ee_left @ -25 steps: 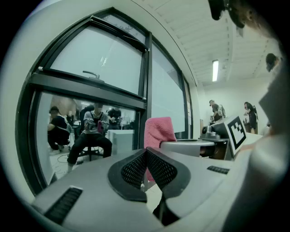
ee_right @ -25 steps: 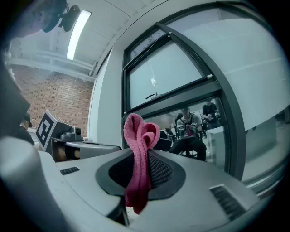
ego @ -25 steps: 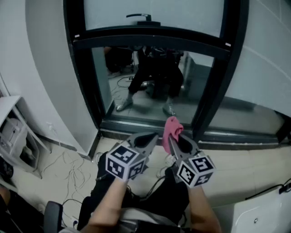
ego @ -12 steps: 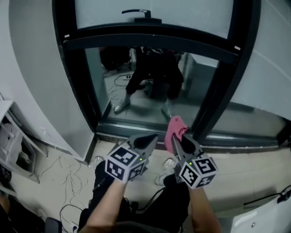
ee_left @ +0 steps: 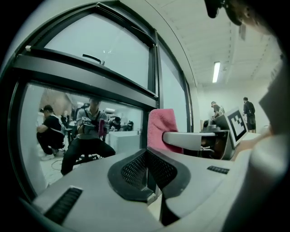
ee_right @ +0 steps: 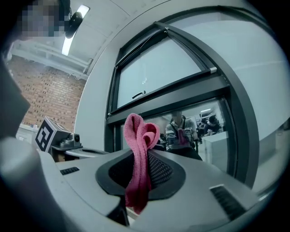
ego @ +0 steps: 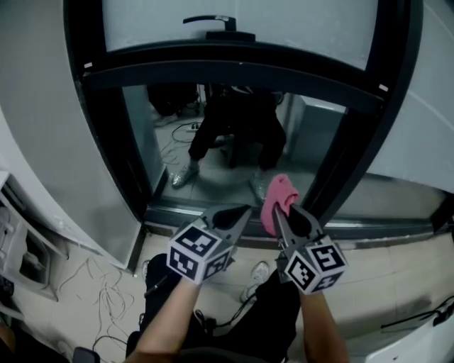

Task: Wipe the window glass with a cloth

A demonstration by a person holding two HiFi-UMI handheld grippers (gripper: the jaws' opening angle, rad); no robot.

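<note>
Glass takes up most of the scene: the window glass point(ego: 213, 152) of the lower pane is dark and mirrors a crouching figure, while the pane above it point(ego: 284, 28) is pale and frosted-looking. Round both runs a heavy black frame point(ego: 234, 67), with a thick crossbar dividing upper from lower. Below the sill lies a light tiled floor point(ego: 397, 283), and loose cables point(ego: 92, 283) trail over it on the left by the wall.

Both arms are held out toward the bottom of the lower pane. The left tongs point(ego: 245, 208) point at the sill with their jaws brought together and nothing between them; their own view point(ee_left: 147, 156) shows the dark ribbed pads meeting. Just beside them, on the right, the right tongs point(ego: 284, 213) are clamped on a pink cloth point(ego: 278, 195). In the right gripper view the jaws point(ee_right: 140, 158) pinch the cloth point(ee_right: 138, 136) in the middle, so a folded loop stands up above the tips and a tail hangs below them. Seen from the head, the cloth sits in front of the lower edge of the glass, near the right upright of the frame; whether it touches the pane I cannot tell. A slim black handle point(ego: 209, 21) sits on the top of the crossbar.
</note>
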